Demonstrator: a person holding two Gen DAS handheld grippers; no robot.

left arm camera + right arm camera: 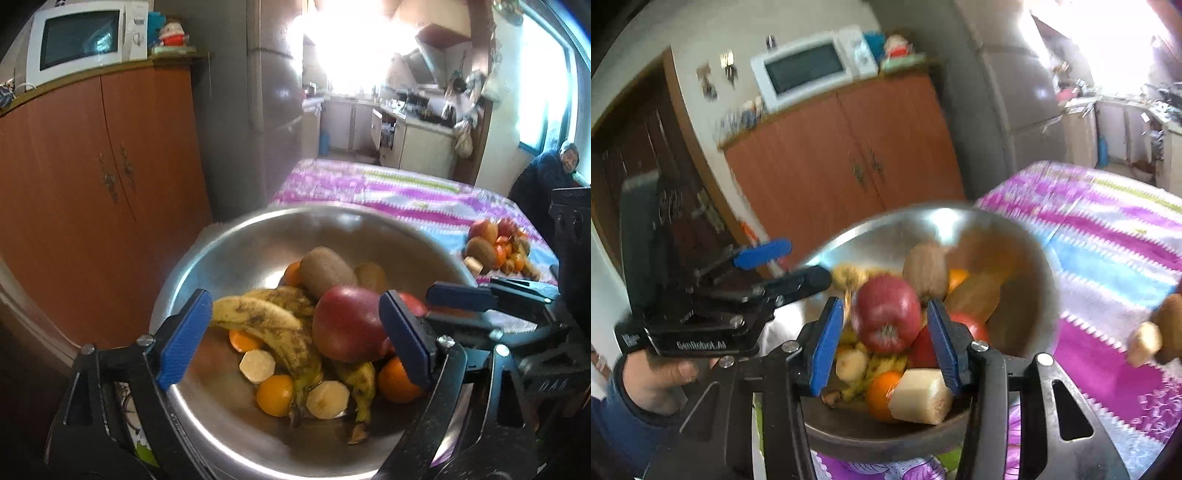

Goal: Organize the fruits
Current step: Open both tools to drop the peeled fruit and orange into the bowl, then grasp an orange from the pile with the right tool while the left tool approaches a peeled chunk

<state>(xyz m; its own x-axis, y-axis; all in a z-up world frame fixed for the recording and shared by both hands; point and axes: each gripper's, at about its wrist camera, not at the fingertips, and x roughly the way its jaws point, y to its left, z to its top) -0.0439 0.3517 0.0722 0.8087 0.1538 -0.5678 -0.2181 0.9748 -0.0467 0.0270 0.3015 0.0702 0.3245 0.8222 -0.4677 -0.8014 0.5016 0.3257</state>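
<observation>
I see a steel bowl (236,251) just ahead of both tools, heaped with a red apple (347,325), spotted bananas (273,325), kiwis (325,271), oranges (395,380) and pale cut chunks (257,366). My left gripper (295,339) and right gripper (884,343) both gape wide, empty, straddling the apple over the near rim. A second fruit pile (496,247) sits well off to my left tool's right on the pink cloth (388,192).

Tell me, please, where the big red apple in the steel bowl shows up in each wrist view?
Left wrist: the red apple sits right of centre, beside the bananas, against the left gripper's right-hand pad.
Right wrist: the same apple lies at centre, between the right gripper's pads.
Shared landmark: the white microwave on the orange cabinet.
</observation>
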